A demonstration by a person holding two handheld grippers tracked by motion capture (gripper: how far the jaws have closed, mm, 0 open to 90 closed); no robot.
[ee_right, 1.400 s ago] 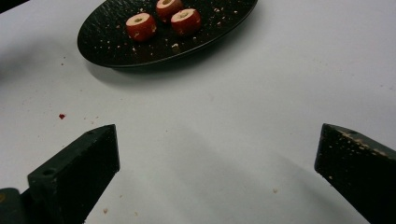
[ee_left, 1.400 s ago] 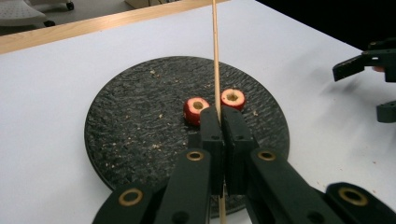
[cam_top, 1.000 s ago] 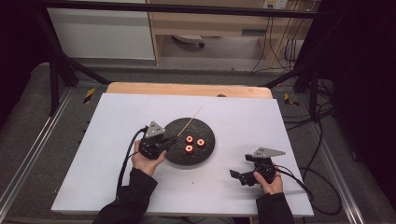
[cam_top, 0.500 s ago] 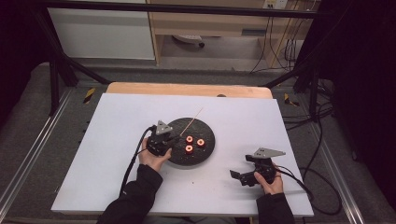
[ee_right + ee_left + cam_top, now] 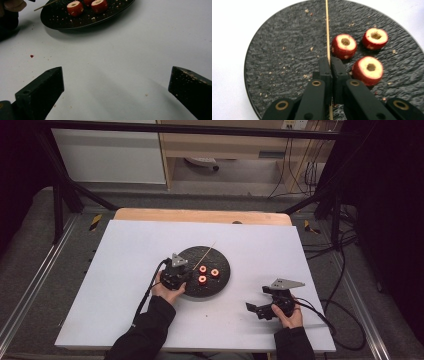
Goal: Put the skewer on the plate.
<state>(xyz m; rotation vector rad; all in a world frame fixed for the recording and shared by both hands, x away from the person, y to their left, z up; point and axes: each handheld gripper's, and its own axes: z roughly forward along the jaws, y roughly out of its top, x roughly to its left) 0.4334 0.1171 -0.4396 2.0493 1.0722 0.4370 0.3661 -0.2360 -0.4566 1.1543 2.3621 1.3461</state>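
Since prev. frames: left gripper (image 5: 183, 272) has shifted right and down from the plate's left edge, now sits over the left part of the black round plate (image 5: 220, 281); right gripper (image 5: 256, 309) unchanged, same spot on the table.

L gripper: jaws closed tight on a thin wooden skewer (image 5: 327, 30). In left gripper view the skewer runs straight up from between the jaw tips across the plate (image 5: 287, 50), lower end showing below the pads. In high view the skewer (image 5: 206, 251) slants up-right over the plate's far half. Person's left hand (image 5: 167, 290) wraps the gripper body, cable trails back along the sleeve.

Three cored red fruit pieces (image 5: 343, 46) (image 5: 375, 38) (image 5: 368, 70) (hollow centres, pale cut tops) lie on the plate just right of the skewer; nearest one sits just beside the jaw tips, contact can't be judged. Crumbs scattered on the plate surface.

R gripper: jaws wide apart, nothing between them, low over the white table (image 5: 120, 70), well apart from the plate (image 5: 75, 23). Pads carry crumbs. Small red speck (image 5: 31, 56) on the table near the plate.
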